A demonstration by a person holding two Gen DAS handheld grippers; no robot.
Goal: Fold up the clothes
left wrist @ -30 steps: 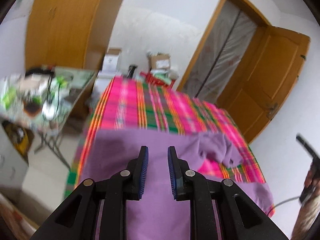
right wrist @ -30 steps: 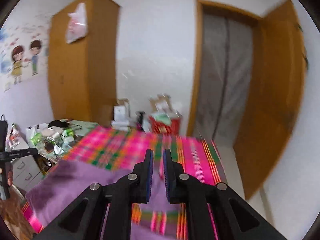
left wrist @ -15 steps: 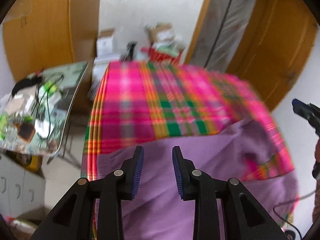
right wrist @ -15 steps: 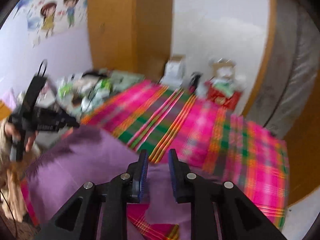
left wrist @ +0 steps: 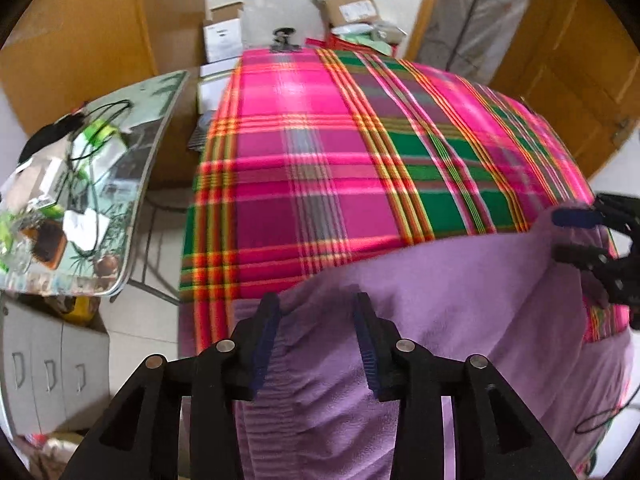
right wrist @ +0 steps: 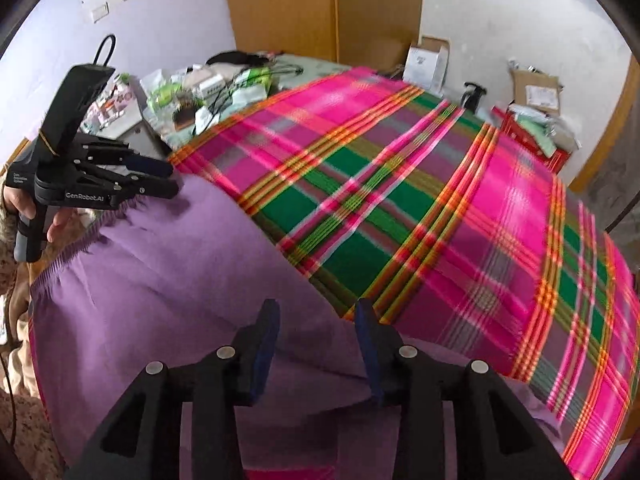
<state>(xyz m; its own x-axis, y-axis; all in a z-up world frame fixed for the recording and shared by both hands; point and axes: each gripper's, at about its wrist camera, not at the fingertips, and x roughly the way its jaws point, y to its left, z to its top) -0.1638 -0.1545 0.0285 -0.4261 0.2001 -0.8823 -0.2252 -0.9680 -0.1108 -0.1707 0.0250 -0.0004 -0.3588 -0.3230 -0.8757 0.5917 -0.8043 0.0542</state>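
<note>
On the near end of the bed (left wrist: 320, 152), over its pink, green and orange plaid cover, lies a purple garment (left wrist: 460, 304), spread across the width of the mattress with its far edge running from one side to the other. Its ribbed hem shows low in the left wrist view, and a fringe-like edge hangs toward the floor in the right wrist view.

Both tools point steeply down at the cloth. The left hand-held gripper (left wrist: 316, 340) has its jaws opening; a raised fold of the purple garment sits between the blue pads, which stand apart from it on both sides. The right hand-held gripper (right wrist: 316, 340) is likewise opening, with purple fabric under and between its pads and no grip on it. Each tool also shows in the other's camera: the right one at the garment's far right corner, the left one by the corner near the fringe, with a person's hand (right wrist: 24, 208) around its grip.

Beside the bed stands a desk (left wrist: 156, 128) crowded with cables, packets and small boxes. Cardboard boxes (left wrist: 352, 8) are stacked at the far end against the white wall, next to a wooden wardrobe (right wrist: 320, 4) and a wooden door (left wrist: 568, 60).
</note>
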